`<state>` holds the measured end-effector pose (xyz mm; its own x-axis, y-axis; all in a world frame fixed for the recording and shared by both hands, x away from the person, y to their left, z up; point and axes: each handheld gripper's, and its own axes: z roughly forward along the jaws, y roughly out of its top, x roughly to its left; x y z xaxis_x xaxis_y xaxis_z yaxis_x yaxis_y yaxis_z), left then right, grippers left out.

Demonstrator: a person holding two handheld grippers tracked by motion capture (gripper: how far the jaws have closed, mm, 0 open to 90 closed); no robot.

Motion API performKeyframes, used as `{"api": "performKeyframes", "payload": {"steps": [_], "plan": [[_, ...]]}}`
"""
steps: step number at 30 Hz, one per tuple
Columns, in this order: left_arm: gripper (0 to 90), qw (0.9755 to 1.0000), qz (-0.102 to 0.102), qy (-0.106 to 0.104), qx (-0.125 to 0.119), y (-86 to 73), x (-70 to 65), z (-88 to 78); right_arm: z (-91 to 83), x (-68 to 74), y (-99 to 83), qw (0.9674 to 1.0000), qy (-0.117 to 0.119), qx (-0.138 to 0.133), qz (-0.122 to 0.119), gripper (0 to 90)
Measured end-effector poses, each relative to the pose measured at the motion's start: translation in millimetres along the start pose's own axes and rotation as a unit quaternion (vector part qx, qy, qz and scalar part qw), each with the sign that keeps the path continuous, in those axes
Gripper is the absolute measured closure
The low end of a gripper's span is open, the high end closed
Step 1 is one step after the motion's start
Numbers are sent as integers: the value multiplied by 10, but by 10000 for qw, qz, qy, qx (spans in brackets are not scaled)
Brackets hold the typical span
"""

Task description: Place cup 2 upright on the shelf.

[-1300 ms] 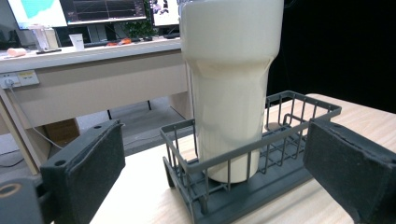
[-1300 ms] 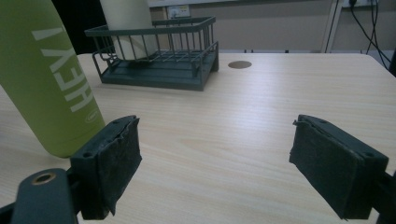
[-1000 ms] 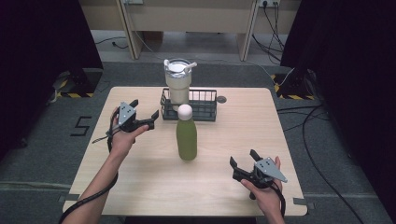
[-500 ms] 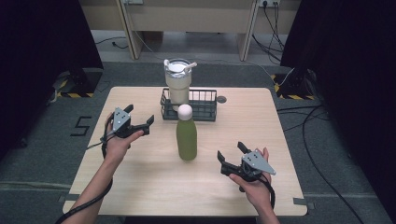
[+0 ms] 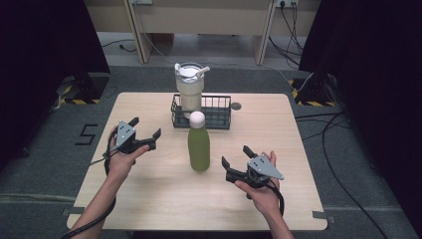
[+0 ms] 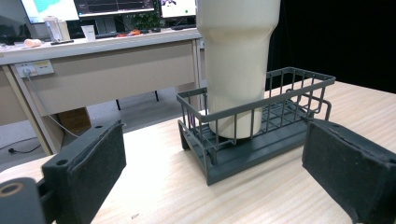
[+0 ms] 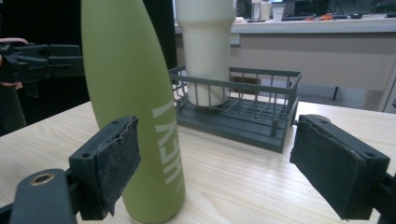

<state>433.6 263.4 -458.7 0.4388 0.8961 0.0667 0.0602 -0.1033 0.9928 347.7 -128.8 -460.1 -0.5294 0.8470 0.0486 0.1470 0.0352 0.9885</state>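
- Plainly, the green bottle stood upright near the middle of the table, just in front of the wire basket, its long axis vertical.
- The right gripper hung just beside the bottle, on the bottle's right in the high view, jaws spread wide and holding nothing.
- In the right gripper view the bottle rose behind the gripper's left jaw rather than between the two, so the gripper was aimed off to one side of it.
- The left gripper also gaped empty, a little farther from the bottle and pointing at the basket with the cream tumbler standing in it.
- By my judgement the right gripper was the nearer, and would need to swing toward the bottle's body to bracket it.
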Motion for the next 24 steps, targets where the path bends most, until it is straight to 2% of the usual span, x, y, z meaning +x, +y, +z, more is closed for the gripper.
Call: {"api": "performKeyframes", "payload": {"steps": [10,24], "plan": [[55,10000,-40,21,32,-69,20,-92,97,111,37,9998,180,-22,-11,152],[57,9998,-142,155,34,-146,91,-201,275,264,128,9990,416,-42,-150,152]]}}
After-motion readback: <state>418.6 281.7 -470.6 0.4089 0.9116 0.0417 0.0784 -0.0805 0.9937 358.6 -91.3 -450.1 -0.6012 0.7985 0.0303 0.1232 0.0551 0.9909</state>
